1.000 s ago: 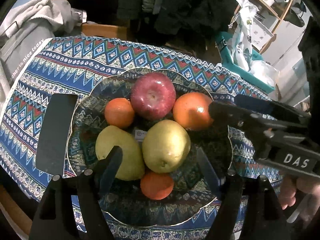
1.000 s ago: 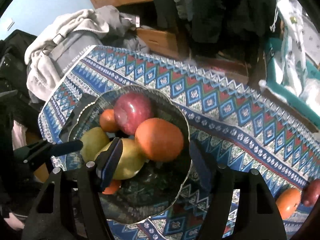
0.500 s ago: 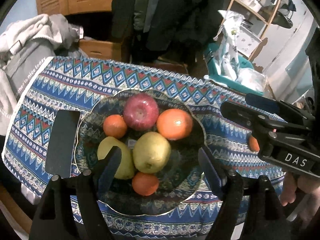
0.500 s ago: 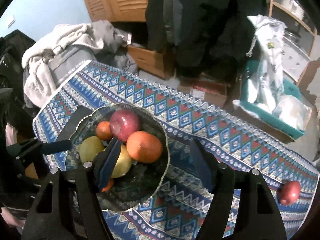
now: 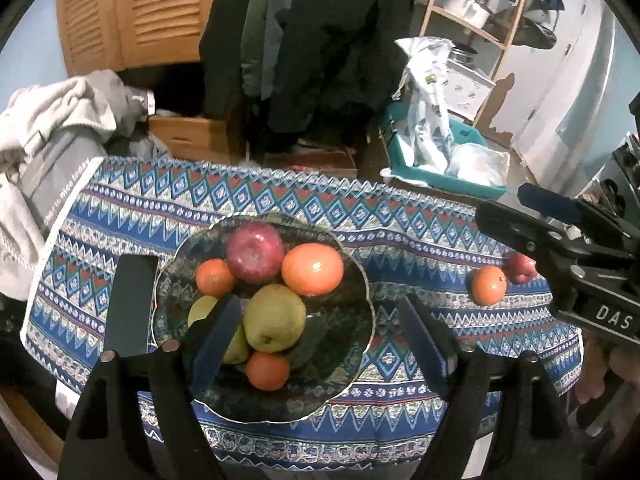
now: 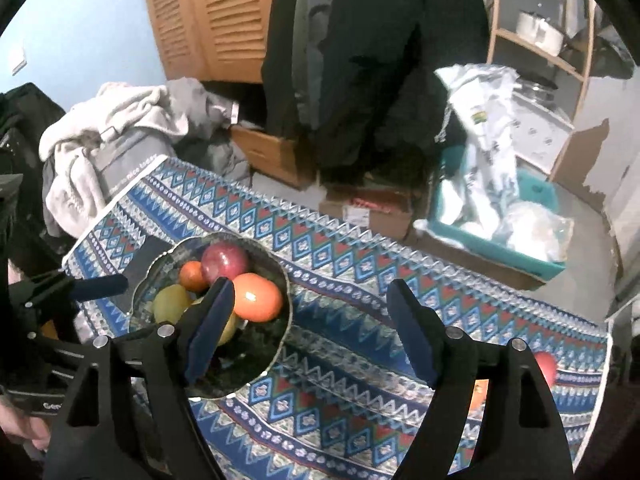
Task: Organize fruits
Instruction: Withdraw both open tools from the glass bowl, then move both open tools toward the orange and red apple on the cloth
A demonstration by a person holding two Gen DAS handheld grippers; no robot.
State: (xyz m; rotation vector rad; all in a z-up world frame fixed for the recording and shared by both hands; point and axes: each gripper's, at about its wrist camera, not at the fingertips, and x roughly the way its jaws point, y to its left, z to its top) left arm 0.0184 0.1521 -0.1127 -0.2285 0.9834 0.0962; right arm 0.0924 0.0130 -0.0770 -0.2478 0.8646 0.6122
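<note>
one pear (image 5: 208,312) sits half hidden behind left gripper (image 5: 320,340).

Woven patterned tablecloth (image 5: 400,216), glossy glass bowl (image 5: 352,356), shiny orange (image 5: 312,268), slatted wooden doors (image 5: 132,8)

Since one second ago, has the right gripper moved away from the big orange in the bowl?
Yes. The right gripper has drawn up and back: the big orange and the bowl look smaller, more tablecloth shows. Its jaws have been opening, empty.
</note>
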